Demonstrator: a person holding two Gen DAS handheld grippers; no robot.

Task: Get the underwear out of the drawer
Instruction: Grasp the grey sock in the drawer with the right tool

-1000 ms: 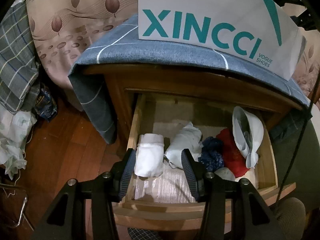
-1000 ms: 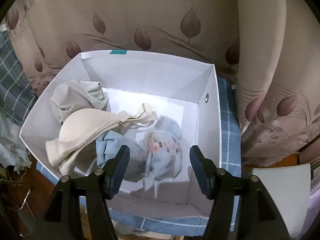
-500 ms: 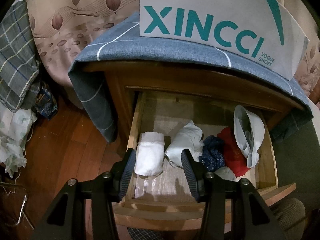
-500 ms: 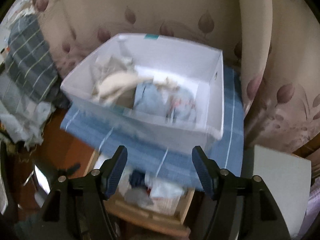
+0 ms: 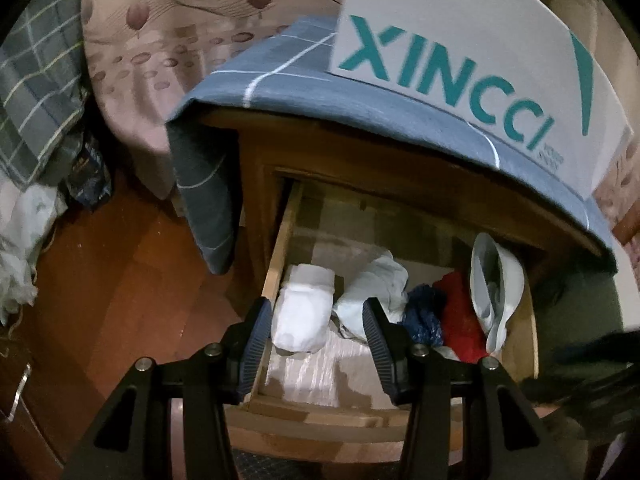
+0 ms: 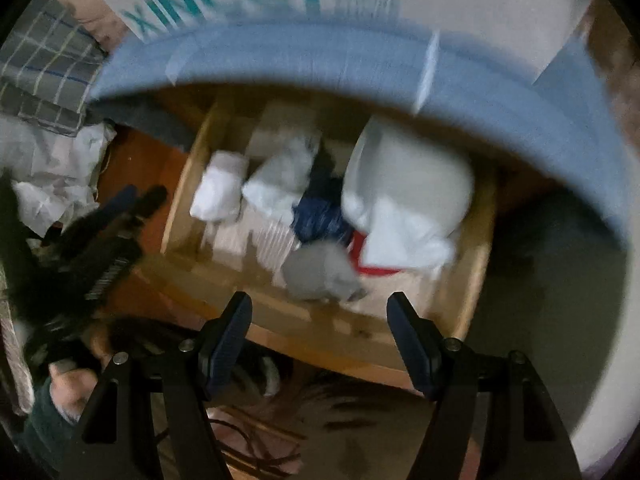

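Swung down from the box, right gripper [image 6: 320,340] fingers, just widened and empty, now apparently overhang the drawer [image 6: 472,280].

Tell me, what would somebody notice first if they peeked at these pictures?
Probably the big white box with teal XINCCI letters, sitting on the blue cloth atop the wooden cabinet. Below it, the open drawer holds rolled-up underwear: a white bundle at its left, a red piece toward the right. Both grippers hang empty above the drawer.
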